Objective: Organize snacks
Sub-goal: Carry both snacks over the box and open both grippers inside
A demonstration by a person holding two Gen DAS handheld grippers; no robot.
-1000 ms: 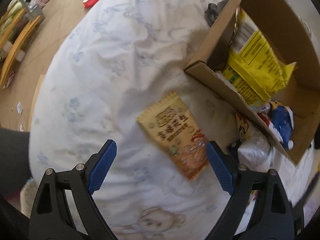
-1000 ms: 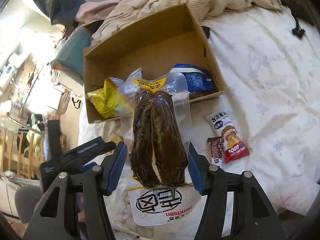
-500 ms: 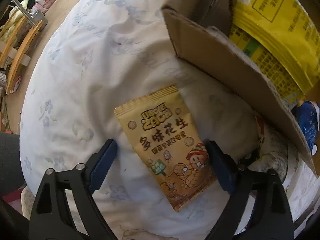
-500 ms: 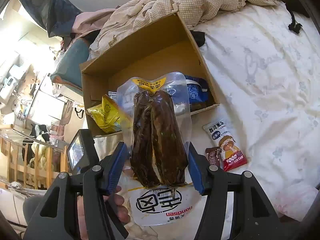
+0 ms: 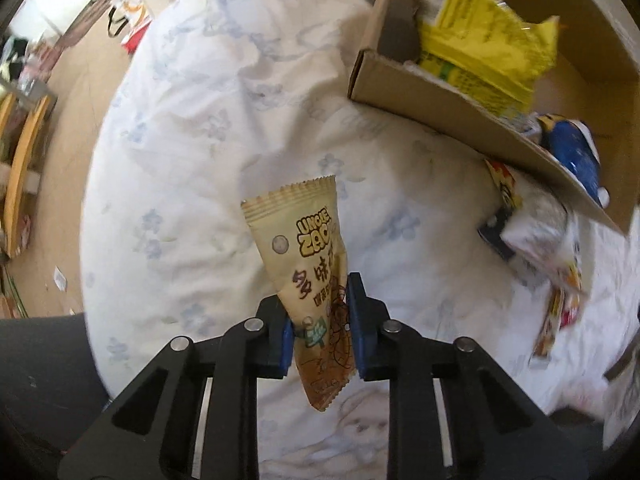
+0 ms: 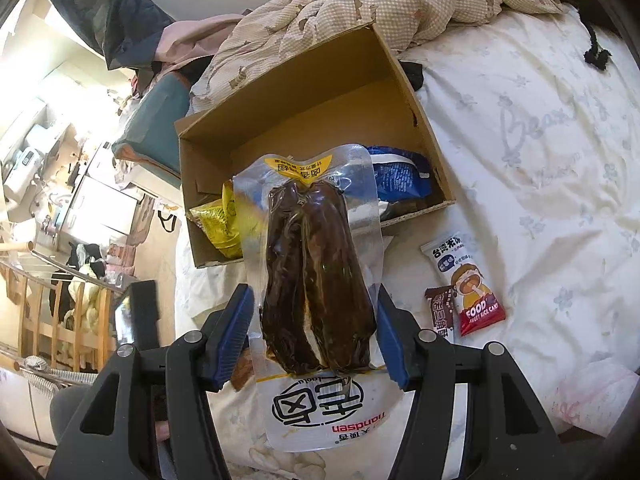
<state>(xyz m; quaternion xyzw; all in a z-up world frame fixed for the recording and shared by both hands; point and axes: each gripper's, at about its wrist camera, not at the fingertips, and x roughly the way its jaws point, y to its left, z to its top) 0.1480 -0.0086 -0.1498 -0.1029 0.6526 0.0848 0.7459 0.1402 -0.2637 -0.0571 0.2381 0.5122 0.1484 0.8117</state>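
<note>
While both fingers pinch snacks, floral bedsheet (image 5: 192, 128) bears cardboard box (image 6: 304, 92).

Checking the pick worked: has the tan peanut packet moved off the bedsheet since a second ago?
Yes. The peanut packet lay flat on the sheet; now it stands up off it, pinched in the left gripper, whose jaws just closed.

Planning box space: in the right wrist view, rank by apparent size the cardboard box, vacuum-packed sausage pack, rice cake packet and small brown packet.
1. cardboard box
2. sausage pack, enlarged by nearness
3. rice cake packet
4. brown packet
</note>
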